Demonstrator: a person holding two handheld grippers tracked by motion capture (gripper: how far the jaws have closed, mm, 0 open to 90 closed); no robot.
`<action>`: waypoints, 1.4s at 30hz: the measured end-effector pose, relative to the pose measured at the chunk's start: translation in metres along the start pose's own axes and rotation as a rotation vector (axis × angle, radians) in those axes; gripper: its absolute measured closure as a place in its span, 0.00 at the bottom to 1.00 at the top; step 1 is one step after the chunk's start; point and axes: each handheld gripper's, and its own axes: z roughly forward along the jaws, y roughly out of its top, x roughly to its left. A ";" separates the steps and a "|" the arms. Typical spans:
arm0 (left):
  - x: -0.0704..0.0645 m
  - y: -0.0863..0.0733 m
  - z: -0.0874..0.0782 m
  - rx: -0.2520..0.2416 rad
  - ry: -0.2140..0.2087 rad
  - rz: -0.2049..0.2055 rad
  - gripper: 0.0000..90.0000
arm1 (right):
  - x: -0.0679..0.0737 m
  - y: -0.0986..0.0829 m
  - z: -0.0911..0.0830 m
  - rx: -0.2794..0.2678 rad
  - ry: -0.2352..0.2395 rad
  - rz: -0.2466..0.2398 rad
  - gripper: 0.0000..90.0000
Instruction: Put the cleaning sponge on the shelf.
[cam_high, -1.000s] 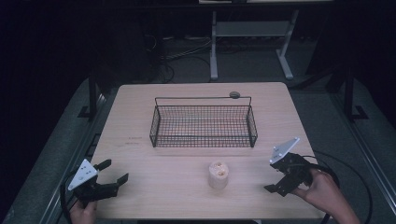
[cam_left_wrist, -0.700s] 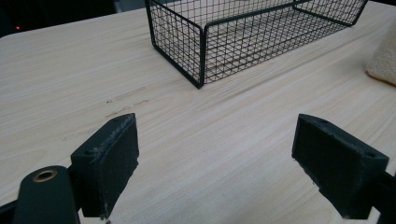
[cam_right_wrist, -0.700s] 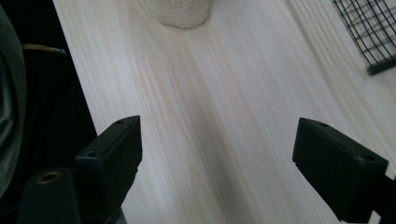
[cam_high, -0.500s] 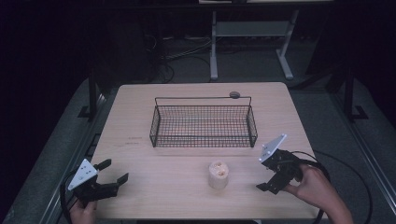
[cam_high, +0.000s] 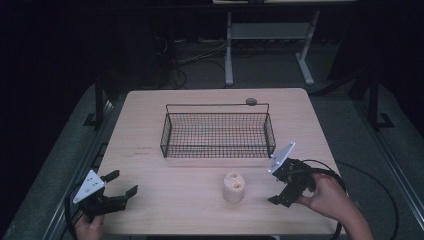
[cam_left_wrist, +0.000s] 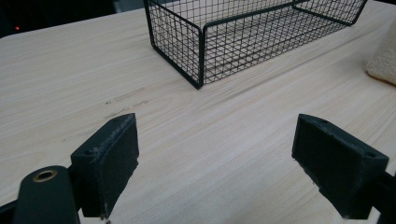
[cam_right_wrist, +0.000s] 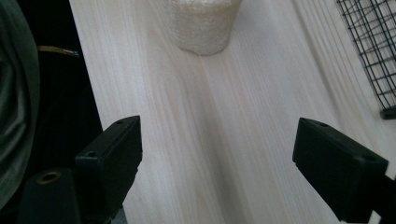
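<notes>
My right gripper (cam_high: 281, 188) sits at about 3 o'clock of the pale foam-like cylinder (cam_high: 233, 187), jaws spread wide with nothing between them. In the right gripper view the cylinder (cam_right_wrist: 201, 23) stands upright ahead at 12 o'clock, well clear of the jaw tips. My left gripper (cam_high: 122, 188) rests near the table's 7 o'clock corner, also spread and empty, with the wire basket (cam_left_wrist: 243, 37) ahead of it at 1 o'clock.

The cylinder stands on the wooden table (cam_high: 165, 200), at 6 o'clock of the wire basket (cam_high: 217, 134) and apart from it.

My worry is the approach. The cylinder looks light and taller than it is wide, so if one jaw meets it before the other, I'd expect it to tip or skid toward the table's near edge rather than stay put. It also sits slightly left of centre between my jaws, so a straight push forward could clip it. Its surface looks soft; squeezing hard may crush it, and a low grip may let it pivot during the lift over the basket's rim.
</notes>
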 end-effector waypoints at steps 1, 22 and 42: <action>0.000 0.000 0.000 0.000 -0.001 0.002 0.16 | 0.000 0.000 0.000 0.000 0.000 0.000 0.17; 0.000 0.000 0.000 -0.001 -0.001 -0.001 0.15 | 0.004 0.028 0.007 0.023 0.026 -0.057 0.17; 0.000 0.001 0.000 -0.006 0.000 -0.002 0.15 | 0.009 0.064 0.024 0.039 0.058 -0.115 0.17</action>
